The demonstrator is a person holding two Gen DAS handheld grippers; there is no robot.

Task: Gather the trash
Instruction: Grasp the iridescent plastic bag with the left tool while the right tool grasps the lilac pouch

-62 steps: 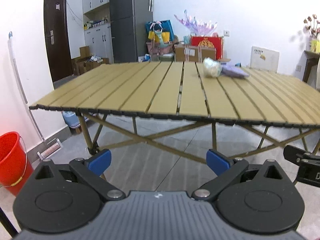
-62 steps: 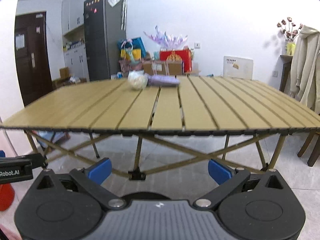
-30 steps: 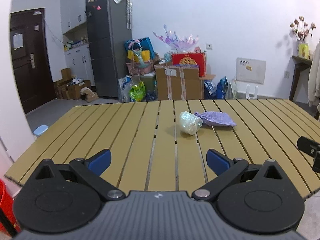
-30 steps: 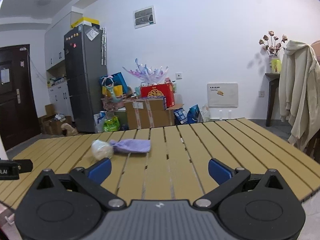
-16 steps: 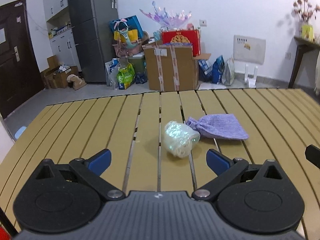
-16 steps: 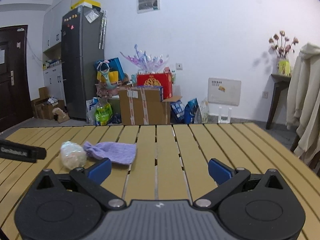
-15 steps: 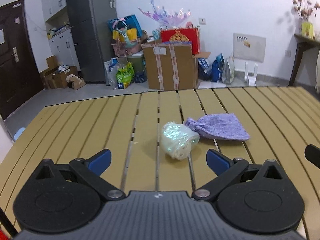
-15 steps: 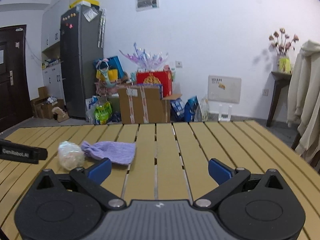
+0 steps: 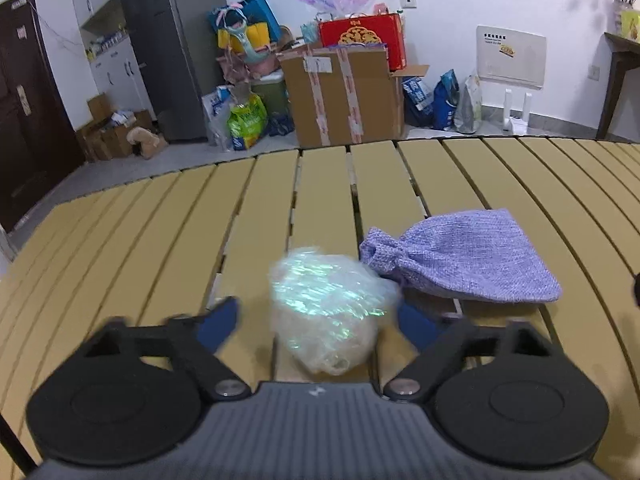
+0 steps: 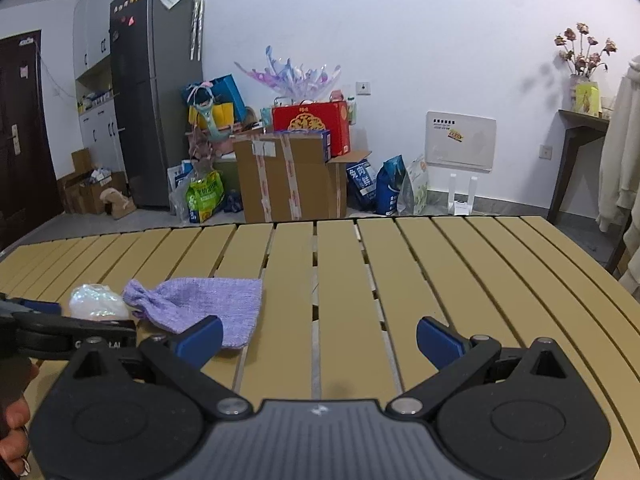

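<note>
A: Nearest the lens, what do I have between my left gripper (image 9: 316, 318) fingers?

B: A crumpled wad of clear plastic wrap (image 9: 328, 308), lying on the slatted table (image 9: 256, 208). My jaws have just been closing around it. The right blue pad (image 9: 416, 322) looks to be at its edge; the left pad (image 9: 220, 320) is blurred and stands apart from it, so I do not call it gripped.

A: Which way does the wad point?

B: It is roundish; if it has a long axis I cannot tell it. Its shiny side faces away from me, up the slats.

A: And beyond it?

B: A purple knit pouch (image 9: 460, 260) lies flat just beside the wad, to its right. Its gathered mouth points at the wad and its long axis runs across the slats.

A: My right gripper (image 10: 318, 338)?

B: Jaws wide apart, nothing between them, over bare slats right of the pouch. In that view the left gripper's finger sits at the wad, low on the left.

A: Room to move?

B: Open tabletop lies on both sides. The far edge of the table is well beyond the pouch, then floor, a taped cardboard box (image 9: 344, 96) and a grey fridge (image 10: 154, 92) against the wall.
</note>
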